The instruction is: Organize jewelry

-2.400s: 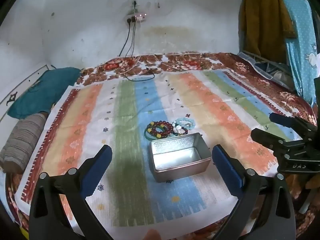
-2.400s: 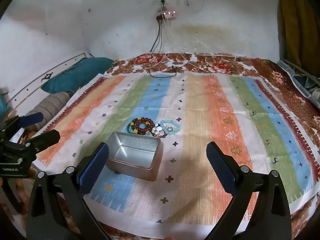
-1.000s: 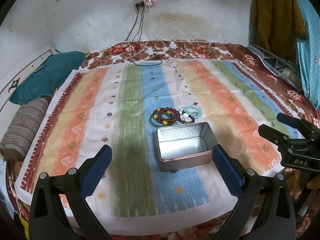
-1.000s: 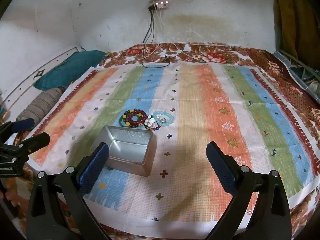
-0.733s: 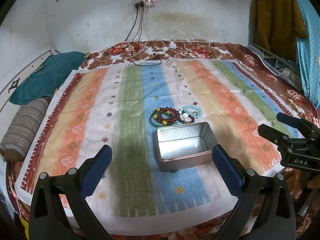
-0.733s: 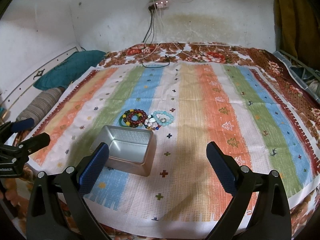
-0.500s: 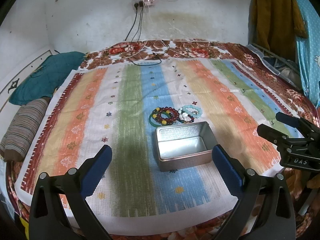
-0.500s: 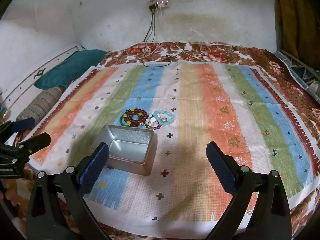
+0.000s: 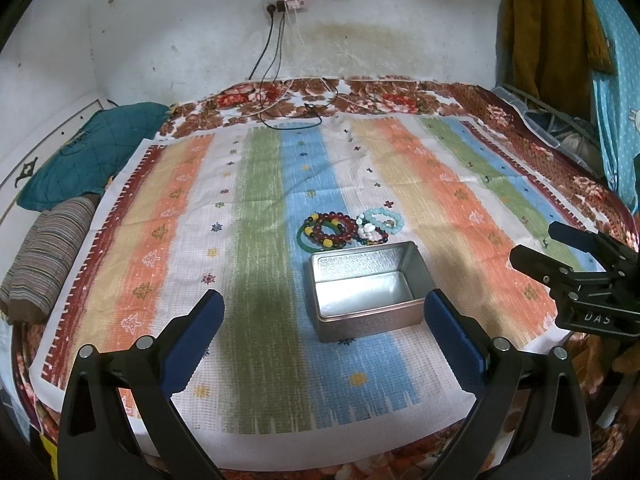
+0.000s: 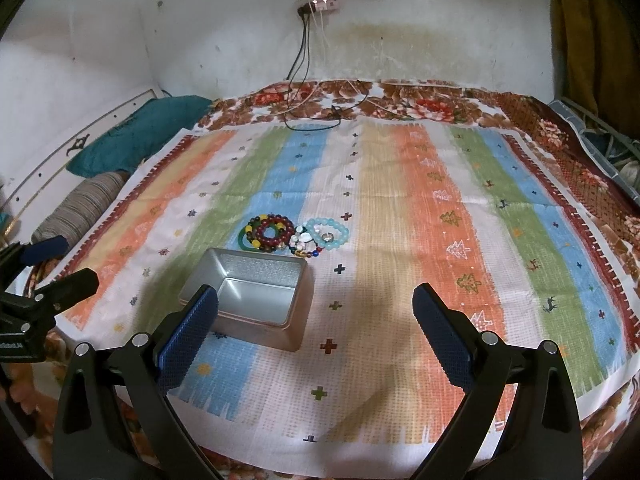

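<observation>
Bracelets (image 9: 346,230) lie in a small cluster at the middle of the left wrist view, on the blue and white stripes of the cloth (image 9: 260,208) spread over the bed: a dark red beaded one with yellow beads over a green ring toward the left, a pale blue one (image 9: 385,219) toward the right, smaller white and dark beads between them. Just below the cluster in the frame, nearly touching it, sits an open tin (image 9: 366,290), empty, its long axis running left to right.

Both claws hang over the lower edge of the cloth, jaws wide apart and holding nothing. The left claw (image 9: 324,332) frames the tin between its pads, with the cluster straight ahead beyond it. In the right wrist view the right claw (image 10: 316,324) points more toward the orange stripe, so the bracelets (image 10: 294,236) and tin (image 10: 250,298) lie up and to the left of its centre line.

Nothing is in the tin yet, so the sorting looks unstarted. The left claw seems better lined up, though either would have to reach past the tin.
</observation>
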